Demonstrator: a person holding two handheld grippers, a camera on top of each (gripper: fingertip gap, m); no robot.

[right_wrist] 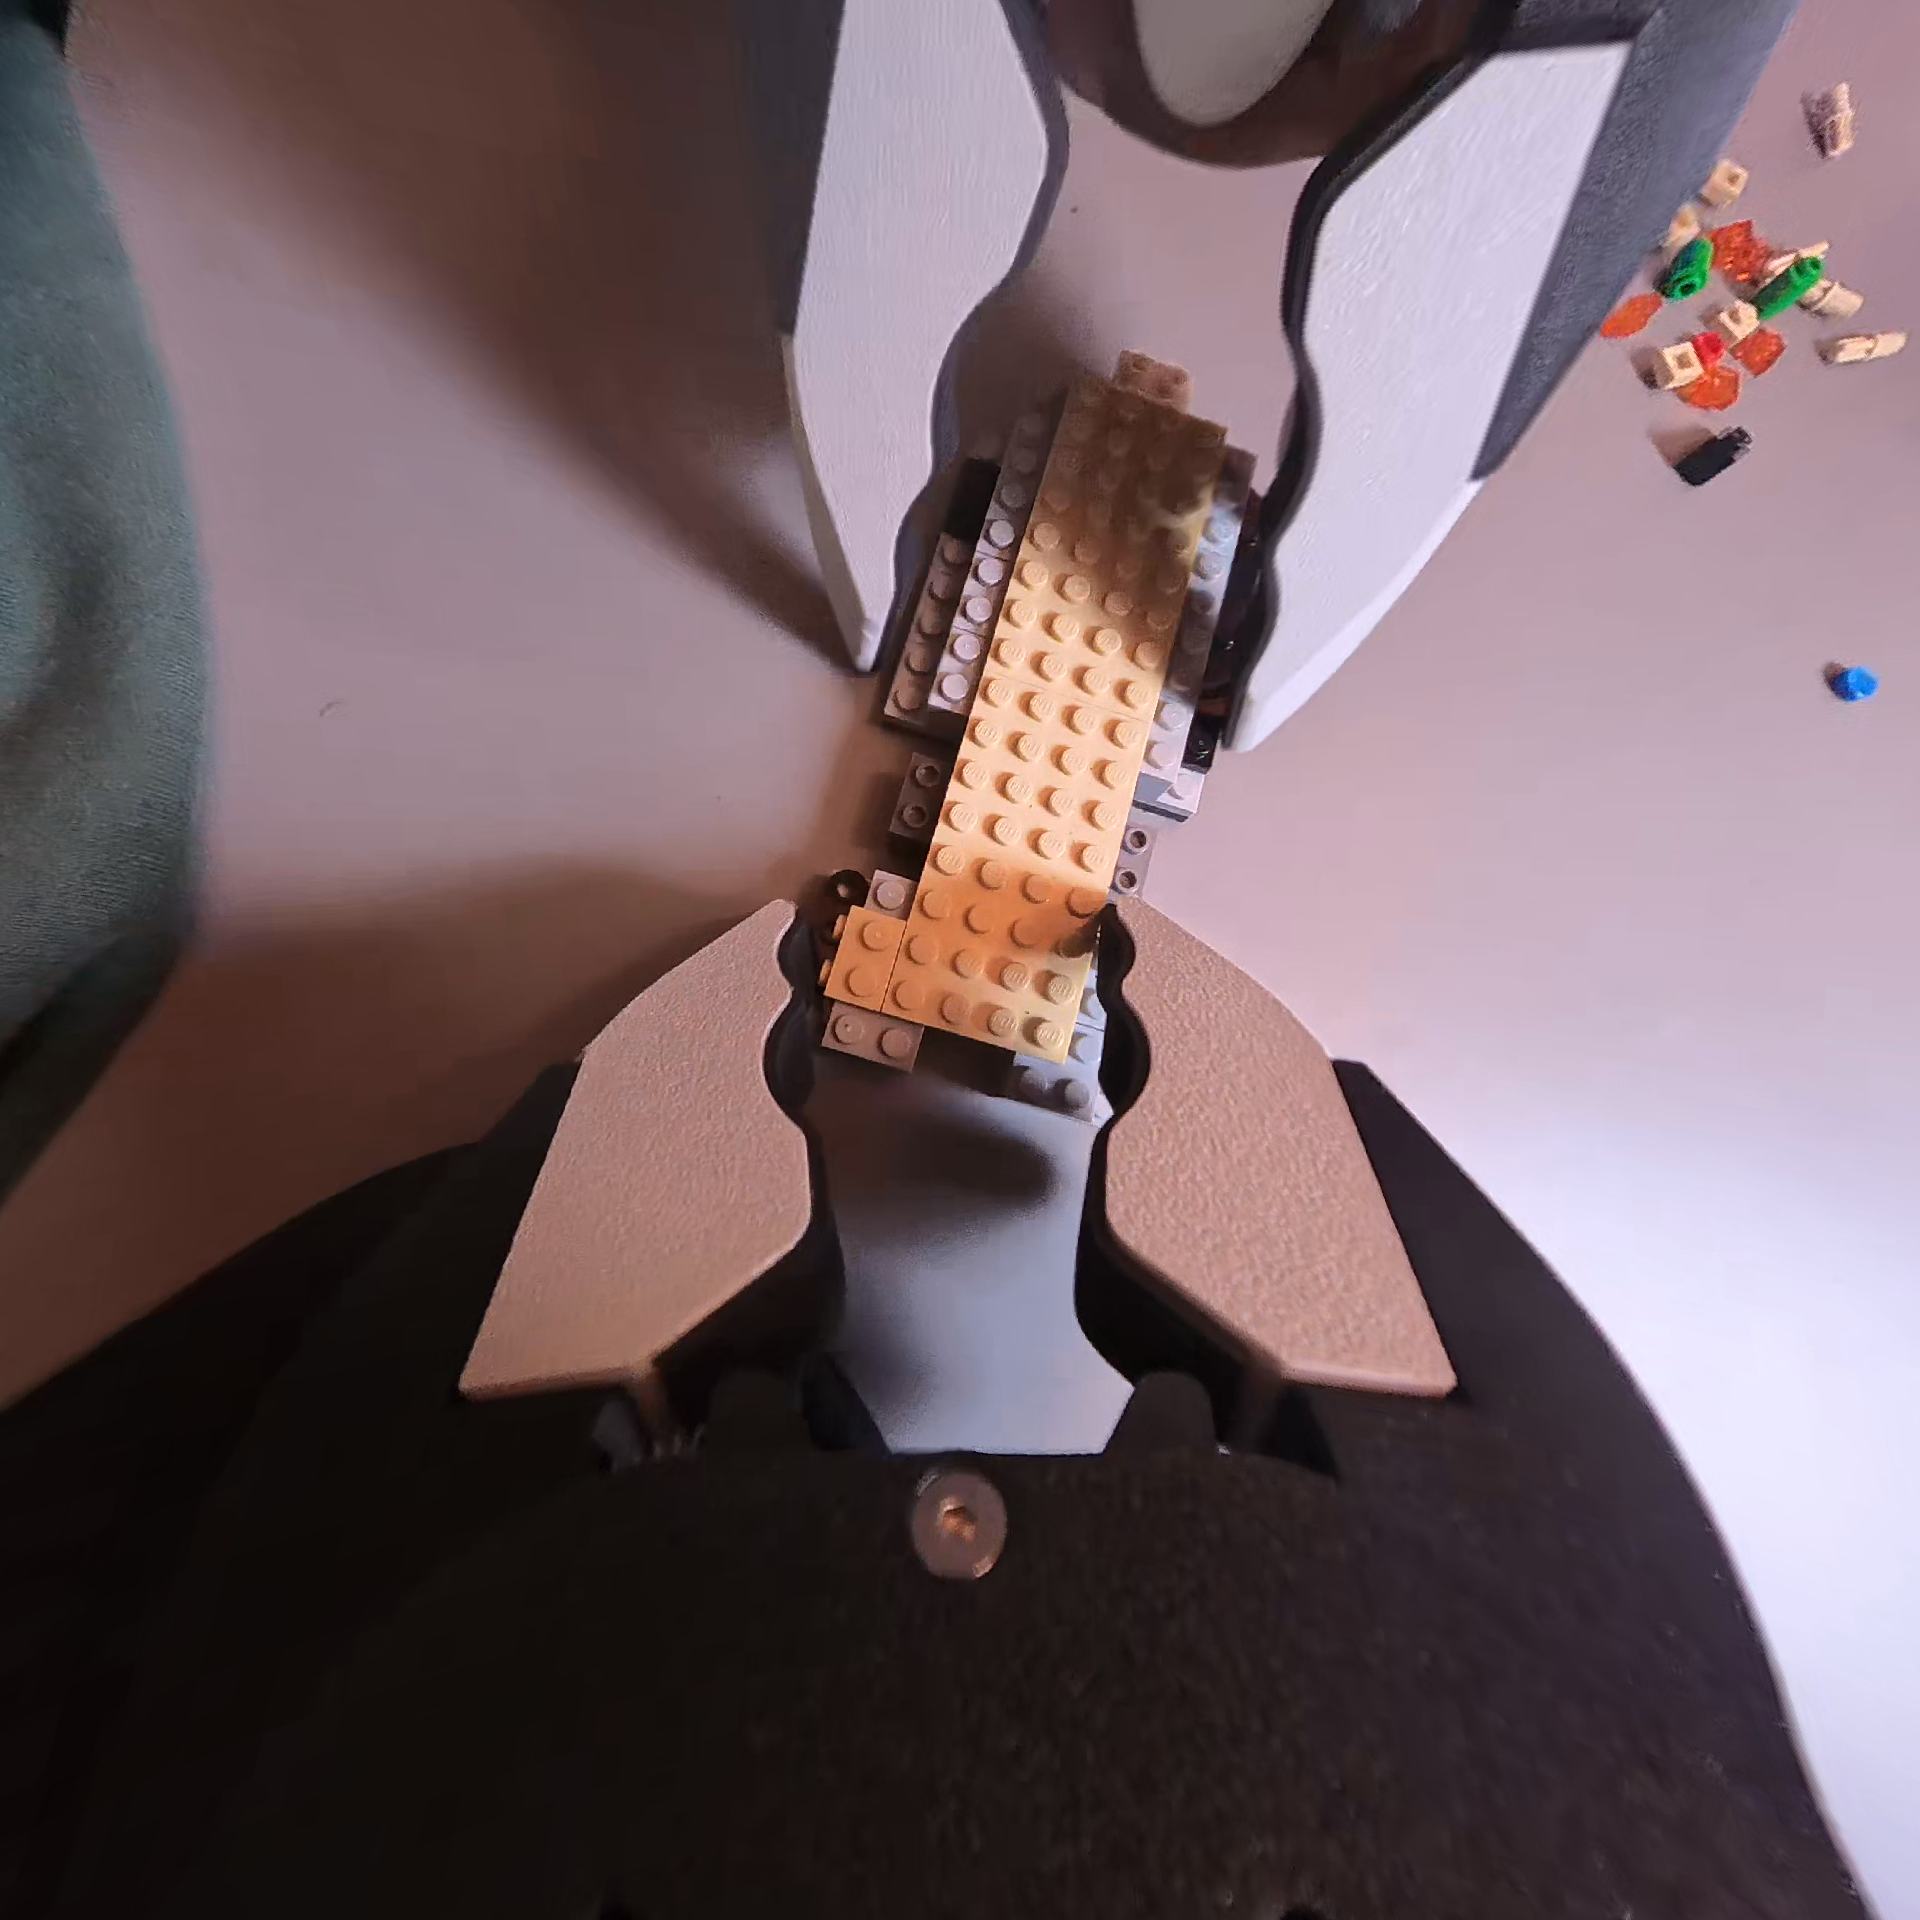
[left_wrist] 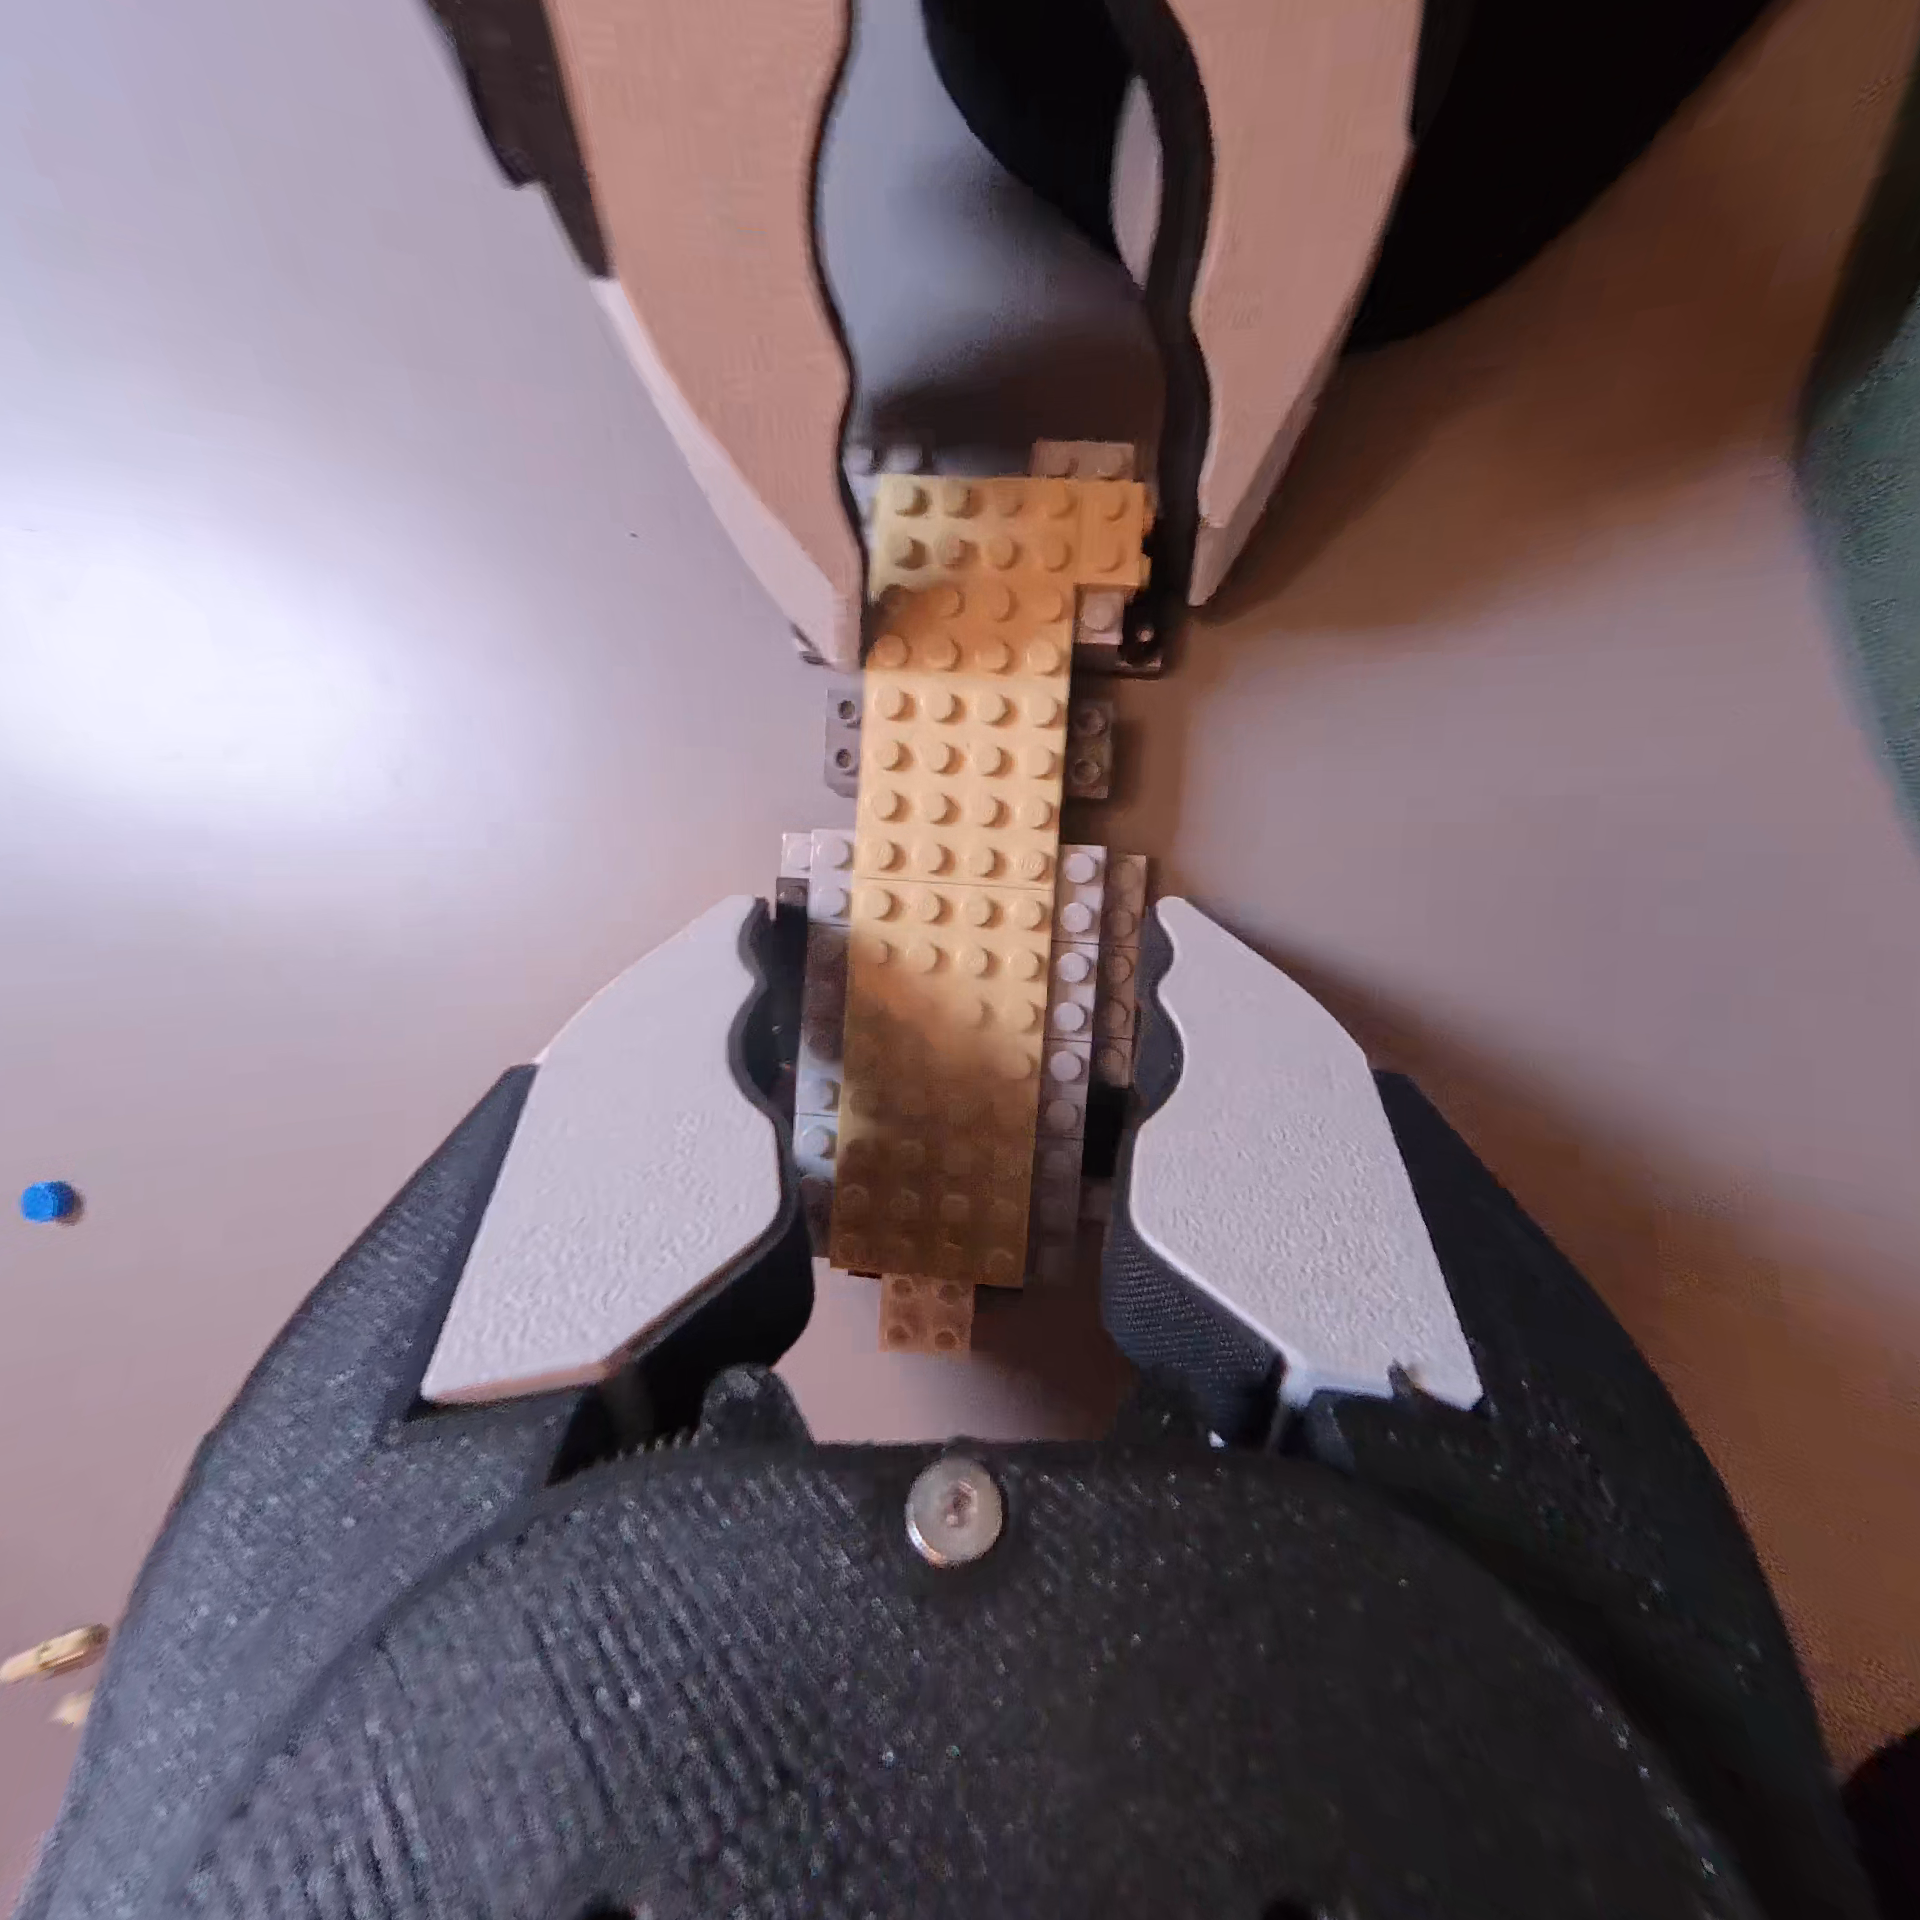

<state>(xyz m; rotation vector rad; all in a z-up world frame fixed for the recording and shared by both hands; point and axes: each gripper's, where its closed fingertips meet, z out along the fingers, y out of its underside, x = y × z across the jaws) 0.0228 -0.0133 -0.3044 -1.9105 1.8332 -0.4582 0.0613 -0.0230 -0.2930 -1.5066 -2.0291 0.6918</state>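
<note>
Build: a long tan-topped brick model point(left_wrist: 961, 914) with grey side bricks, lying on the tabletop point(left_wrist: 312, 727)
Left gripper point(left_wrist: 961, 935): jaws clenched on the model's near end; pads against its grey sides
Right gripper point(right_wrist: 951, 935): jaws gripping the opposite end (tan plate between pads)
Nearby: loose small bricks point(right_wrist: 1745, 301); a blue stud point(left_wrist: 49, 1202)

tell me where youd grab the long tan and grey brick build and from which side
Probably across its narrow width near an end, claw coming in along its length. The brick build is long and slim, with flat grey side strips the pads can bear on. Both claws already straddle it so: the left claw at one end, the right claw at the other.
</note>
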